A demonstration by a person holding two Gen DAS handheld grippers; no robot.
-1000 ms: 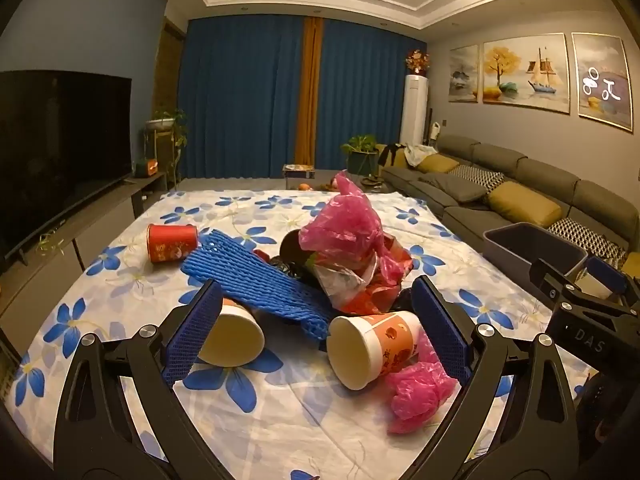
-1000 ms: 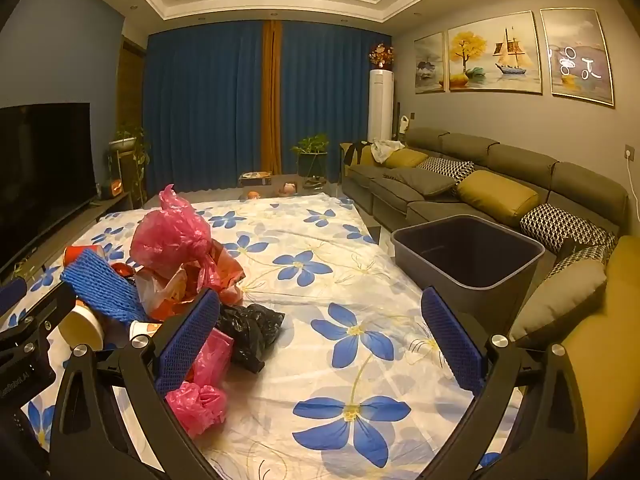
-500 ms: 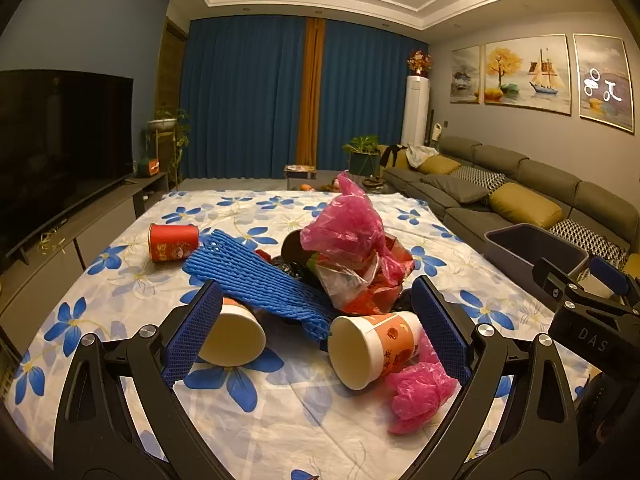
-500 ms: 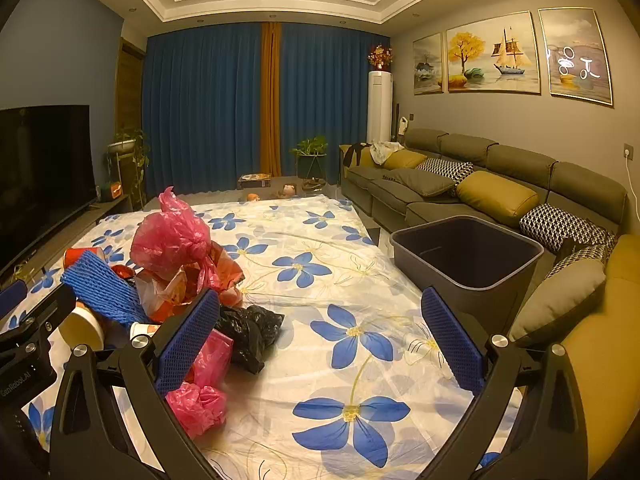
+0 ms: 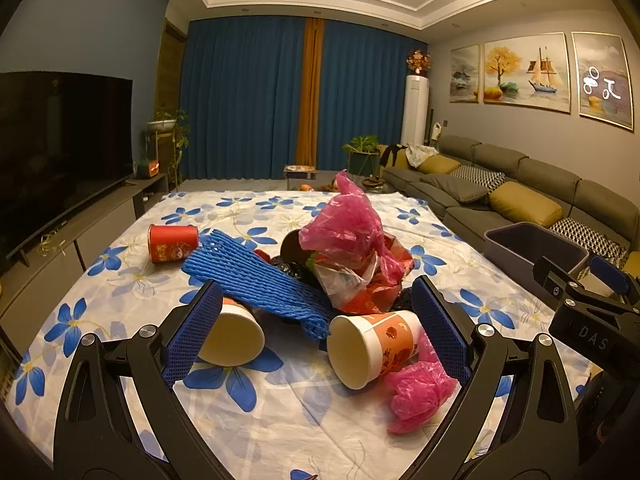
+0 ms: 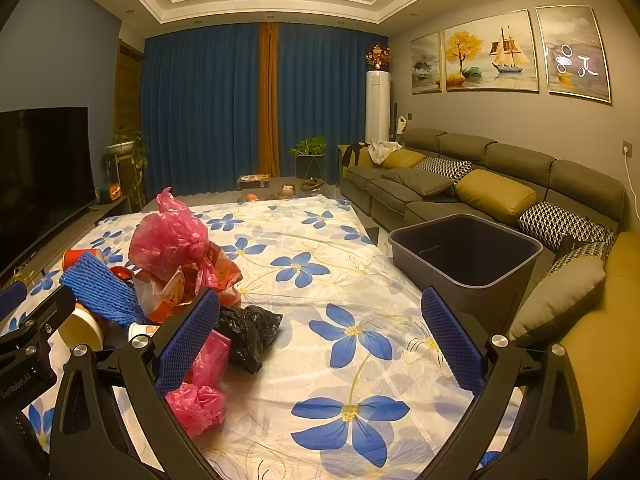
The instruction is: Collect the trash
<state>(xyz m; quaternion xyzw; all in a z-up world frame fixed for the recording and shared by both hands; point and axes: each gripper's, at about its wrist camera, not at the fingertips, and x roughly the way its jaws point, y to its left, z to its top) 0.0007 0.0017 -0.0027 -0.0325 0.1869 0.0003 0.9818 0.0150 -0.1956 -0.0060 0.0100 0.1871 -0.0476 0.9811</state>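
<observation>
**Both claws open over the trash pile**

The left claw [image 5: 316,328] gapes empty around two paper cups [image 5: 370,348]. The right claw [image 6: 320,336] is spread, holding nothing. Trash pile [image 6: 176,264] lies left on the table [image 6: 320,240]; bin [image 6: 466,264] stands right.

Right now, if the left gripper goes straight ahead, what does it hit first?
Probably the blue foam net sleeve, lying across the trash pile between the open jaws of the left gripper. The two paper cups flank that line; depth is uncertain.
</observation>
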